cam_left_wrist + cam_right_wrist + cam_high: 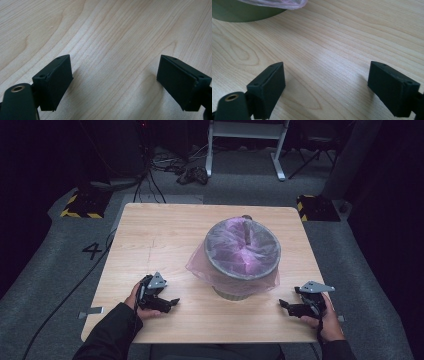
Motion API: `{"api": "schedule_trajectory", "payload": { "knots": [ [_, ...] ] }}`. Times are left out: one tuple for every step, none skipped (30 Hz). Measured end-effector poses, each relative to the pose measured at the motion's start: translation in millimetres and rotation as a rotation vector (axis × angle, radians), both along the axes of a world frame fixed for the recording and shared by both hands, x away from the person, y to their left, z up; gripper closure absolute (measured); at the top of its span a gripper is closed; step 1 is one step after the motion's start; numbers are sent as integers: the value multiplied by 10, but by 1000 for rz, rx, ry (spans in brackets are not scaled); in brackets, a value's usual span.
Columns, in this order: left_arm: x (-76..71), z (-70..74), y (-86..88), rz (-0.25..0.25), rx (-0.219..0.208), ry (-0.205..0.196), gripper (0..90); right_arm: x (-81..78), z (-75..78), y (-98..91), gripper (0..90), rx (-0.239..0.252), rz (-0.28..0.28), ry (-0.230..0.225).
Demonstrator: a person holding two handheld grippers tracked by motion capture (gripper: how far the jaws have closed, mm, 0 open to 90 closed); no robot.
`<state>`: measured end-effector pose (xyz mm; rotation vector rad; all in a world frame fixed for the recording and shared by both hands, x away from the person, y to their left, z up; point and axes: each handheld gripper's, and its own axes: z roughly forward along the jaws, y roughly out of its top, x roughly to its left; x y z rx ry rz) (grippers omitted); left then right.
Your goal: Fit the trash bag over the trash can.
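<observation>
1. Bin [243,270] with pink bag [235,251] stands mid-table [150,235], right of centre.
2. Left gripper [172,303] and right gripper [283,304] rest near, jaws wide, empty.
3. Likely between steps; next, reach for the bag rim.

A light wooden table [150,240] with rounded corners carries one thing at its middle, a little toward the right edge — a round grey bin [242,251] lined with a pink plastic bag [200,267]. The bag's loose edge hangs over the rim — toward the near edge.
</observation>
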<state>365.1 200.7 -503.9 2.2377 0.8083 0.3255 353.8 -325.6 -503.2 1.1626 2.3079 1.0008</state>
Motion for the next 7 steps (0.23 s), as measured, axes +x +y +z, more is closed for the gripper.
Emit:
{"api": "schedule_trajectory", "payload": {
  "knots": [
    [-1,0,0,1,0,-1,129,0,0,0,142,0,0,0],
    [-2,1,0,2,2,-2,129,0,0,0,142,0,0,0],
    [-2,1,0,3,2,-2,129,0,0,0,142,0,0,0],
    [-3,1,0,3,2,-2,130,0,0,0,142,0,0,0],
    [-3,1,0,3,2,-2,130,0,0,0,142,0,0,0],
    [-2,1,1,3,2,-2,130,0,0,0,142,0,0,0],
    [-2,1,1,3,2,-1,130,0,0,0,143,0,0,0]
  ]
}}
